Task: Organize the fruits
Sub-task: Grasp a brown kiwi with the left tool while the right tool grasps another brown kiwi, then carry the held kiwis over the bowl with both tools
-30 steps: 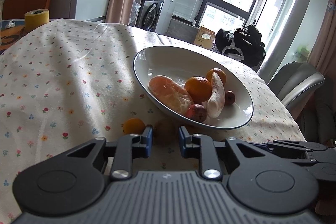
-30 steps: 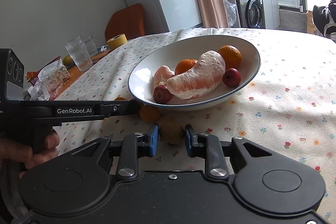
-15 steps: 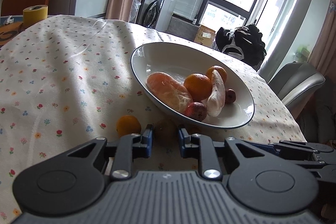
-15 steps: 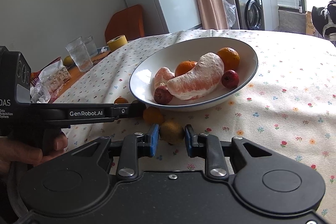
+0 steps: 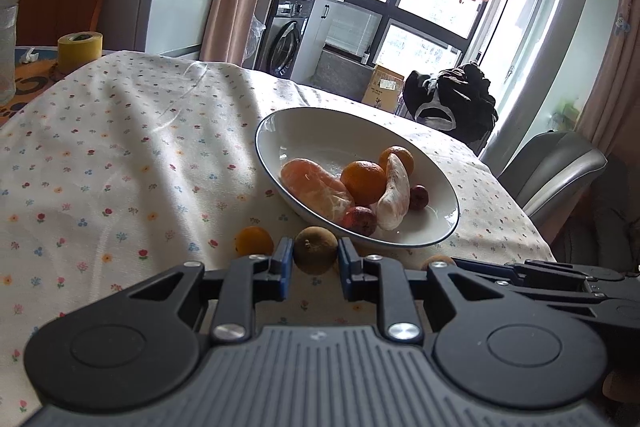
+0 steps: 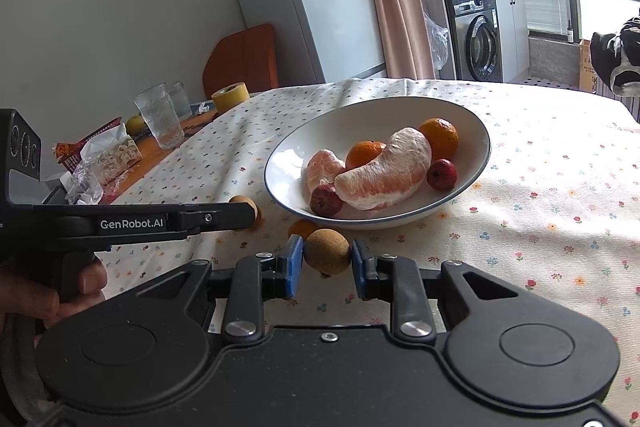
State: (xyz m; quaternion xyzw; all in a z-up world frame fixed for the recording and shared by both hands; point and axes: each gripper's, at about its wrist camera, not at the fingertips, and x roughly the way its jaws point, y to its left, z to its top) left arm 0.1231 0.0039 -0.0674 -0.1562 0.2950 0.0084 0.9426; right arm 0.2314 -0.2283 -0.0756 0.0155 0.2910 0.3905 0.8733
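A white plate [image 5: 280, 131] [image 6: 476, 155] holds two peeled pomelo pieces [image 6: 384, 175], two oranges [image 5: 363, 181] and small red fruits [image 6: 441, 174]. My left gripper [image 5: 315, 262] is shut on a brown round fruit [image 5: 316, 255] just short of the plate's near rim. In the right wrist view that gripper [image 6: 240, 213] reaches in from the left with its fruit [image 6: 241, 201] at the tip. My right gripper [image 6: 326, 263] is shut on a second brown fruit [image 6: 327, 251]. A small orange [image 5: 253, 241] [image 6: 301, 227] lies on the cloth beside the plate.
The table has a flowered cloth [image 5: 120, 167]. At its far left stand drinking glasses [image 6: 158, 115], a yellow tape roll [image 5: 79, 47] and snack wrappers [image 6: 108, 159]. A person's hand [image 6: 44, 291] grips the left tool. A grey chair [image 5: 560, 167] stands past the right edge.
Both grippers stay shut on their brown fruits and have risen slightly. The left view has shifted, so the plate sits a little farther off.
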